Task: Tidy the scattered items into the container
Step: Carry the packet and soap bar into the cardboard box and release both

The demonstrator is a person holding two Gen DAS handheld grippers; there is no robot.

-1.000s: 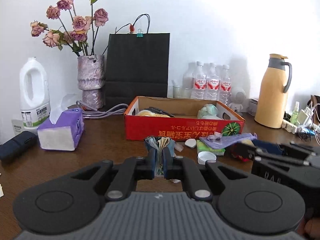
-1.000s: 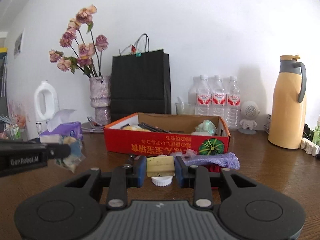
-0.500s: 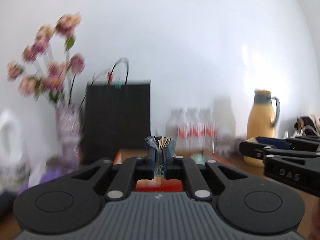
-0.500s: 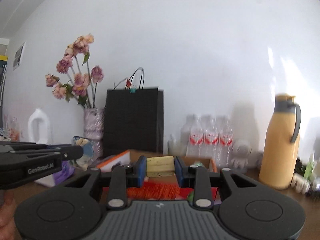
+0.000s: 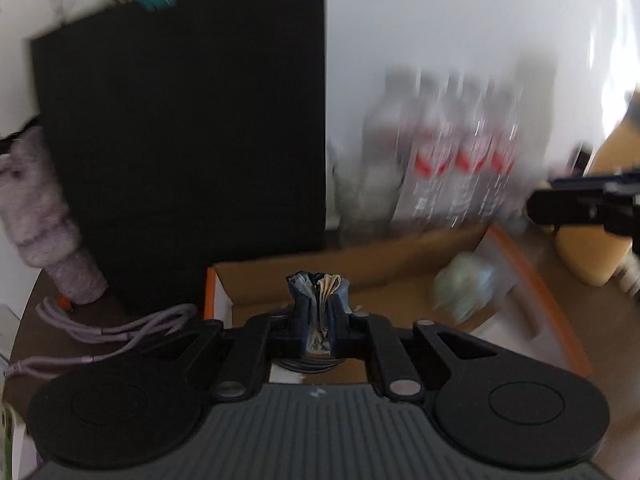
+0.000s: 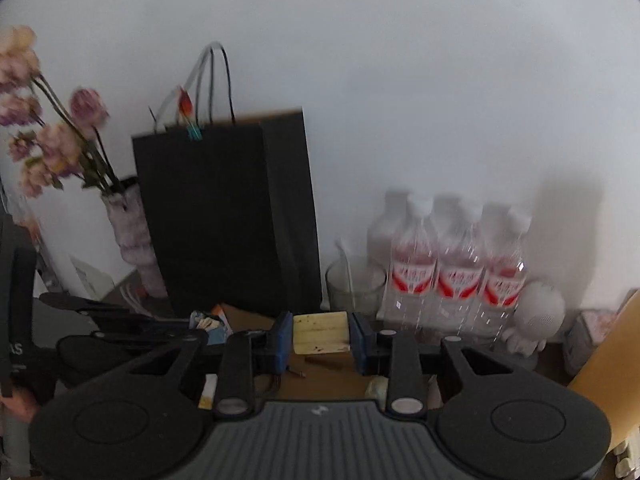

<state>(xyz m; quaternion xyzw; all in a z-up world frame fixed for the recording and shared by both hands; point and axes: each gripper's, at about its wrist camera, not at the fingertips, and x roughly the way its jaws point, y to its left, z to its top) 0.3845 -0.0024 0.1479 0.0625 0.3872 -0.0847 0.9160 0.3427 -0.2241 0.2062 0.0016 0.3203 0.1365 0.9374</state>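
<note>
My left gripper (image 5: pixel 318 320) is shut on a crumpled blue and tan packet (image 5: pixel 318 286) and holds it over the left part of the open cardboard box (image 5: pixel 516 264). My right gripper (image 6: pixel 320 334) is shut on a yellow sponge block (image 6: pixel 320 330) and holds it over the same box (image 6: pixel 320 380). The left gripper and its packet (image 6: pixel 208 322) show at the left of the right wrist view. The right gripper shows at the right edge of the left wrist view (image 5: pixel 588 208). A pale green bundle (image 5: pixel 464 284) lies inside the box.
A black paper bag (image 6: pixel 228 216) stands right behind the box. A vase of dried roses (image 6: pixel 128 232) is to its left, with purple cables (image 5: pixel 104 328) at its foot. A glass (image 6: pixel 354 284), three water bottles (image 6: pixel 456 268) and a white figurine (image 6: pixel 536 316) stand behind at right. A yellow jug (image 5: pixel 592 252) is far right.
Both grippers have moved forward from in front of the box to above its inside, each still holding its item. The view tilted down again after pointing up at the wall.
</note>
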